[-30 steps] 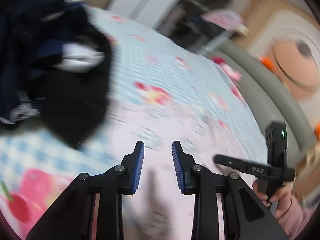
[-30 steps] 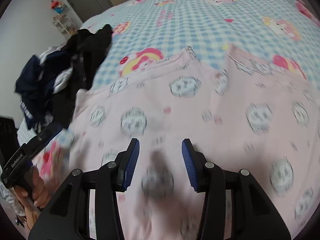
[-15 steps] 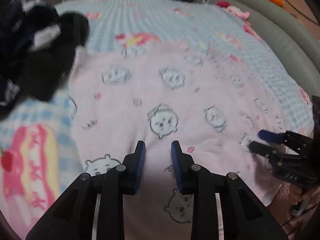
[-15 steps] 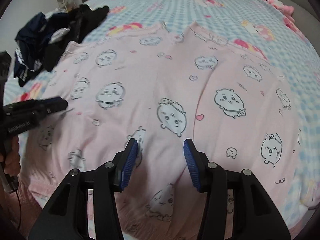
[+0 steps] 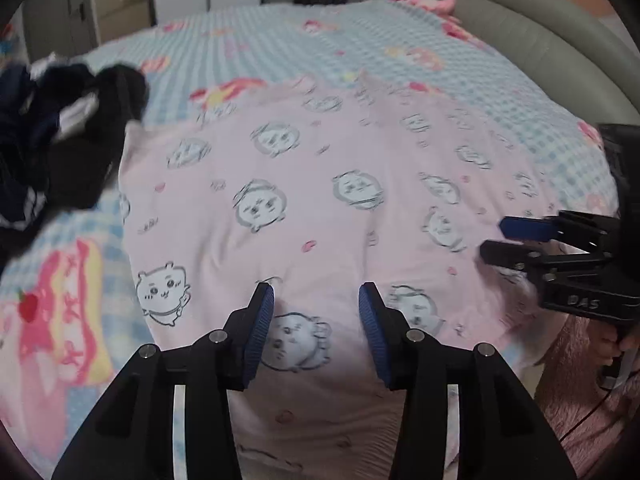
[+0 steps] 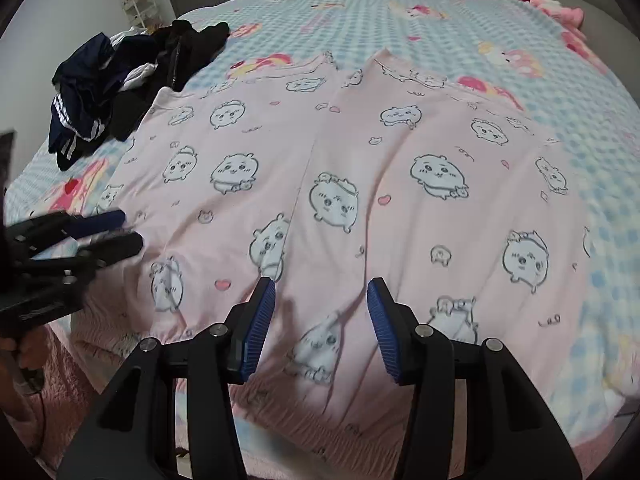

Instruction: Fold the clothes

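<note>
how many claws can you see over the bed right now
2. The left claw, its jaws opening, hangs over the pink pajama pants' near edge; the right claw is over the same edge, to its right. Neither holds fabric.

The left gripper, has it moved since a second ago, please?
Yes. The left gripper swung from the dark clothes pile to over the pink pyjama trousers; its jaws are opening.

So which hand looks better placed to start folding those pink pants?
Probably the left gripper, jaws opening over the pink pants near their side edge; the right gripper hangs open nearer the middle.
</note>
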`<action>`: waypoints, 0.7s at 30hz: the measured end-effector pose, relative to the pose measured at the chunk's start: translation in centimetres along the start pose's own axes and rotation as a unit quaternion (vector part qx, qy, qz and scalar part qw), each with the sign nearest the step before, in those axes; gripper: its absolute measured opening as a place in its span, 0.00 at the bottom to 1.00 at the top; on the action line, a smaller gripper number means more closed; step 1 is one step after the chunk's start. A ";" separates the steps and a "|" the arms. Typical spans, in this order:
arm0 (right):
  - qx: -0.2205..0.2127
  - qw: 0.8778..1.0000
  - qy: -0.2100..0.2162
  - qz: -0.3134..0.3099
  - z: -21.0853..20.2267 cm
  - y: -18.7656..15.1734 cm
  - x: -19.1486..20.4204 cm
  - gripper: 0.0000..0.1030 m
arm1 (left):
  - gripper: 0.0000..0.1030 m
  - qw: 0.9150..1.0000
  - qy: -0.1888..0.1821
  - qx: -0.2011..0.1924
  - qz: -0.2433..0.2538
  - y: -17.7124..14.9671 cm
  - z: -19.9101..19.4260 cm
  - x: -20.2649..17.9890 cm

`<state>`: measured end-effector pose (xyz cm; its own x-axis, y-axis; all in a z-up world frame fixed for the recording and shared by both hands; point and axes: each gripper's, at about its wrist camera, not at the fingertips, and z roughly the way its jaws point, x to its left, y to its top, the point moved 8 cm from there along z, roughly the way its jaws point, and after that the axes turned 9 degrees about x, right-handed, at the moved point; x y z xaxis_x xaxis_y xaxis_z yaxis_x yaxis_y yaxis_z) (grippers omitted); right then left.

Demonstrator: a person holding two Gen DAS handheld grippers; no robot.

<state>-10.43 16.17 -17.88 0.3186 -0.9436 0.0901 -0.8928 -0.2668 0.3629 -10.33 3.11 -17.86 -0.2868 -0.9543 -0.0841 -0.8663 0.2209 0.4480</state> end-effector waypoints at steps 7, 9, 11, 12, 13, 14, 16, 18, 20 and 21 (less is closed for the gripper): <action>0.021 0.997 -0.042 -0.060 1.1 -2.4 1.5 0.48 | 0.57 0.996 0.052 0.051 0.058 -4.0 1.6 -2.6; 0.014 0.998 -0.031 -0.051 0.1 -3.1 0.9 0.48 | 0.57 0.998 0.029 0.038 0.035 -4.1 0.5 -2.1; -0.003 0.999 -0.022 -0.036 -1.2 -3.6 0.4 0.48 | 0.57 1.000 0.005 0.021 0.012 -3.8 -0.5 -1.7; -0.013 1.000 -0.008 -0.027 -1.8 -3.6 0.2 0.48 | 0.57 1.000 -0.002 0.010 0.005 -3.4 -0.8 -1.7; -0.022 1.000 0.004 -0.018 -2.3 -3.4 0.1 0.49 | 0.57 1.000 -0.004 0.001 0.000 -3.0 -0.8 -1.9; -0.029 0.999 0.007 -0.013 -2.6 -3.1 0.1 0.49 | 0.57 1.000 -0.006 -0.007 -0.002 -2.5 -0.9 -2.3; -0.029 0.999 -0.017 -0.012 -2.2 -2.7 -0.3 0.49 | 0.57 1.000 -0.017 -0.020 0.000 -1.6 -0.9 -3.4; -0.009 0.999 -0.041 -0.016 -1.1 -3.1 -0.9 0.49 | 0.57 1.000 -0.020 -0.017 0.006 -1.2 -0.5 -4.6; 0.002 0.998 -0.052 -0.033 -0.6 -4.0 -1.6 0.49 | 0.57 1.000 0.008 0.012 0.017 -1.7 1.0 -4.7; 0.001 0.998 -0.055 -0.040 -0.8 -4.3 -1.9 0.49 | 0.57 0.999 0.025 0.029 0.022 -2.3 1.6 -4.3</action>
<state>-6.95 19.25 -18.91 0.3525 -0.9349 -0.0408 -0.8665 -0.3425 0.3632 -7.79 7.04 -19.93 -0.3065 -0.9516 -0.0206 -0.8759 0.2735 0.3975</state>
